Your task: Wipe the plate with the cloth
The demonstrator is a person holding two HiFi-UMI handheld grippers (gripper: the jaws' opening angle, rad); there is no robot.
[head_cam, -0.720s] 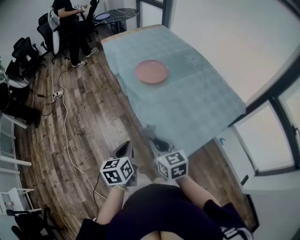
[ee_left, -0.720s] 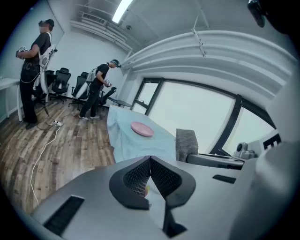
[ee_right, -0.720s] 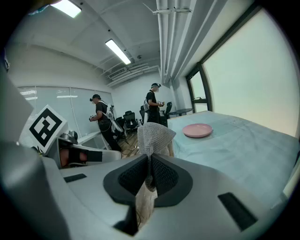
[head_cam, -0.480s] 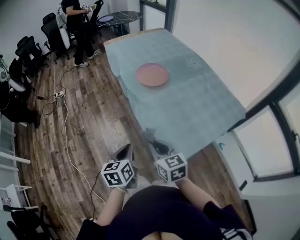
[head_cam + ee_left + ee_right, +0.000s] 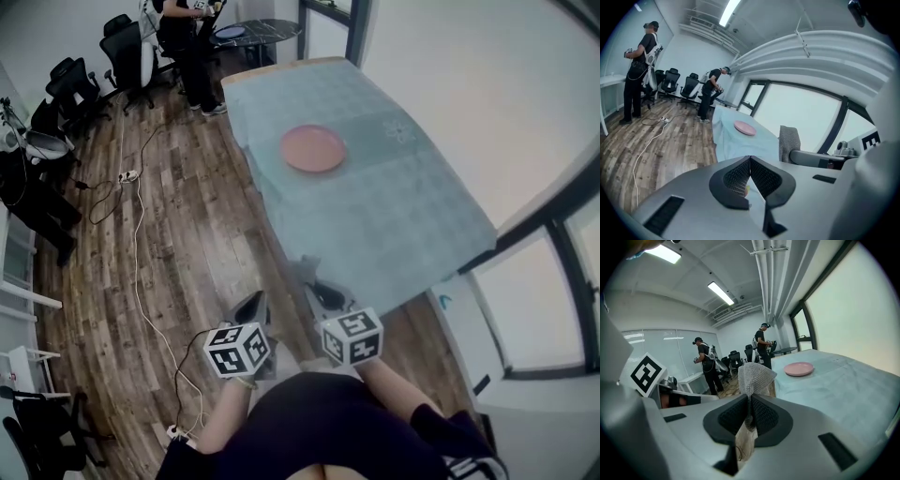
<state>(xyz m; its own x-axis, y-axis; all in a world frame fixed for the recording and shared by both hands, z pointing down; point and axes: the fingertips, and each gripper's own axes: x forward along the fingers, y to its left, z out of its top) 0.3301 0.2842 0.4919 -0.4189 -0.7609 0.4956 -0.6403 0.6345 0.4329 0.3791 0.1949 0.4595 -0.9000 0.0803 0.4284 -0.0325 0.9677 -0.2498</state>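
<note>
Head view — pink plate (image 5: 313, 149) on table (image 5: 403, 211) (cloth (image 5: 754, 373) pinched by right gripper (image 5: 750, 399)).

The plate (image 5: 313, 149) is plain pink, the tablecloth (image 5: 394, 220) pale blue-green with a faint check, the cloth (image 5: 752, 375) grey with a fine woven grid, the floor (image 5: 183, 239) brown planks streaked dark and light, and the chairs (image 5: 73, 80) black.
</note>
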